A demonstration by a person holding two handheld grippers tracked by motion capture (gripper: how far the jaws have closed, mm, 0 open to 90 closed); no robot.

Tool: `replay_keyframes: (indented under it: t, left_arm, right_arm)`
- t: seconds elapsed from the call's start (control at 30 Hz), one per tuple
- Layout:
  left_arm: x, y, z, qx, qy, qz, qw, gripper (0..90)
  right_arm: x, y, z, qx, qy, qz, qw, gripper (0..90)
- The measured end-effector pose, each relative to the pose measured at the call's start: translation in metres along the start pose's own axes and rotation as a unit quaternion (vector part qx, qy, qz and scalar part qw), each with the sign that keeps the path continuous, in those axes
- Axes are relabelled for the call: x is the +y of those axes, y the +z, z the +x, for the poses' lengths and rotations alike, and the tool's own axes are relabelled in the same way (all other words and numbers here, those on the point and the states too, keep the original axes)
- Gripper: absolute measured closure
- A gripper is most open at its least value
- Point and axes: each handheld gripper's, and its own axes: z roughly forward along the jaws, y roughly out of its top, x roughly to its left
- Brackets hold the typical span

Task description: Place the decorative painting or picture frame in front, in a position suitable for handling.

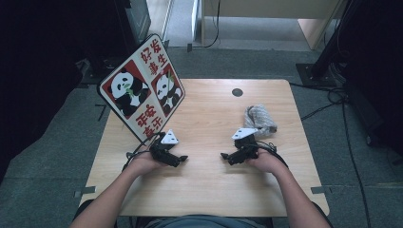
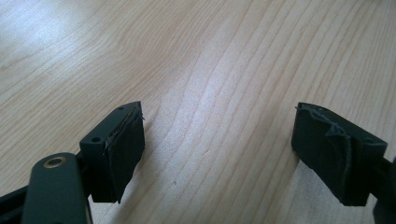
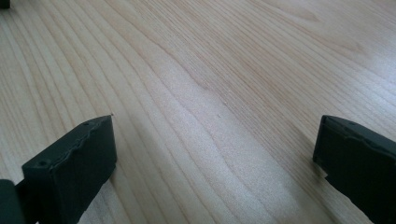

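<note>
Both hands rest on the wooden table [image 1: 204,185], each holding a black gripper. My left gripper [image 1: 182,158] lies left of centre and points right; its jaws stand wide apart over bare wood [image 2: 217,140]. My right gripper [image 1: 223,156] lies right of centre and points left toward the other, also open with nothing between its pads [image 3: 215,154]. A crumpled grey cloth [image 1: 259,119] lies just behind the right gripper. A square panda sign [image 1: 142,88] with red characters leans tilted at the table's back left, close behind the left gripper.
A round cable hole [image 1: 237,92] sits in the tabletop near the back edge. Cables [image 1: 332,102] run over the grey floor at the right. Dark furniture stands around the table's far sides.
</note>
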Motion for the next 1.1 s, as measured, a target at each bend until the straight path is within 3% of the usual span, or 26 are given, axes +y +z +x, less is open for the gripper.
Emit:
replay_keyframes:
  t: [1.1]
  left_arm:
    - [-0.0028, 0.0001, -0.0019, 0.003, -0.008, -0.011, 0.9999, 17.4]
  right_arm:
    - [0.0, 0.0, 0.0007, -0.003, 0.002, 0.0, 1.0, 0.0]
